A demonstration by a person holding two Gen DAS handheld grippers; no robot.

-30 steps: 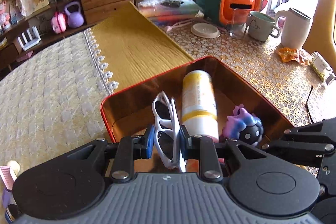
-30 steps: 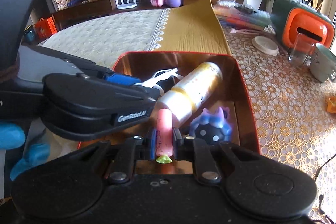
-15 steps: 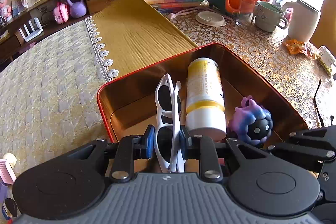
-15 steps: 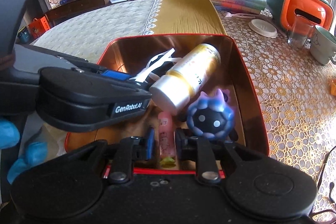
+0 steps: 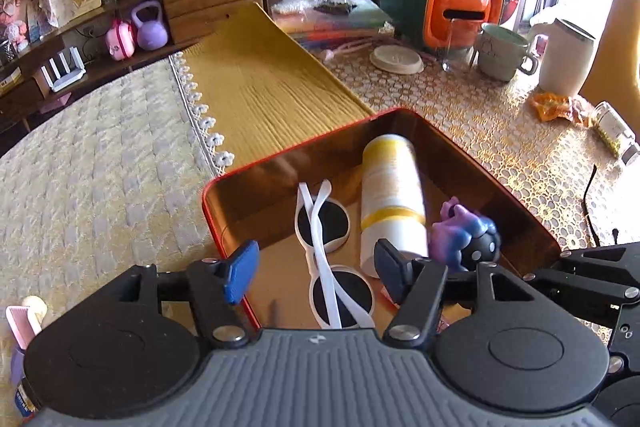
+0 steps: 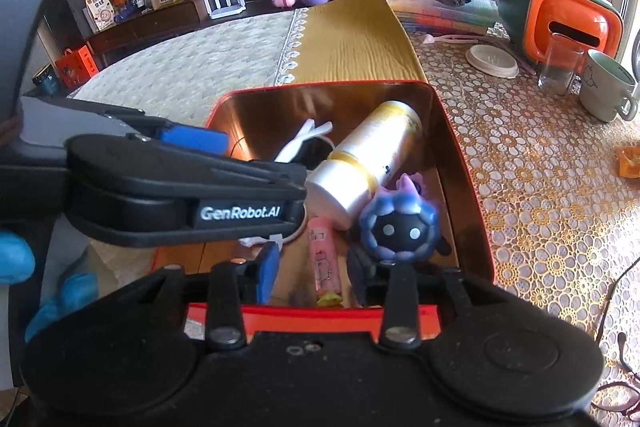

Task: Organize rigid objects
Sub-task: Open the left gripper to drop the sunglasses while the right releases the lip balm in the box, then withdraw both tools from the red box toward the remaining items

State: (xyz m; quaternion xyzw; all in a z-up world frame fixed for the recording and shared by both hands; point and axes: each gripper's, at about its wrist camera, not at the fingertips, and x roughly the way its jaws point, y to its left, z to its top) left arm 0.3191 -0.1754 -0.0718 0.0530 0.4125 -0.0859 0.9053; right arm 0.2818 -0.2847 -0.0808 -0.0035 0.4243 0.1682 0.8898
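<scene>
Left gripper (image 5: 316,277) over the near left part of the red-rimmed, copper-lined metal tin (image 5: 256,167), jaws opening, blue pads clear of the white-framed round sunglasses (image 5: 332,259), which lie folded on the tin floor between them. Just right of the sunglasses, lying flat, a white and yellow cylindrical bottle (image 5: 392,195). Right gripper (image 6: 314,273) over the tin's near rim, jaws opening too, with a slim pink tube (image 6: 323,259) lying loose between the pads. At the tin's right side, beside the bottle's base, a round purple-blue toy figure with a black face (image 6: 396,227). Farther right, on the gold lace tablecloth (image 6: 540,167), a pale green mug (image 6: 606,91).
</scene>
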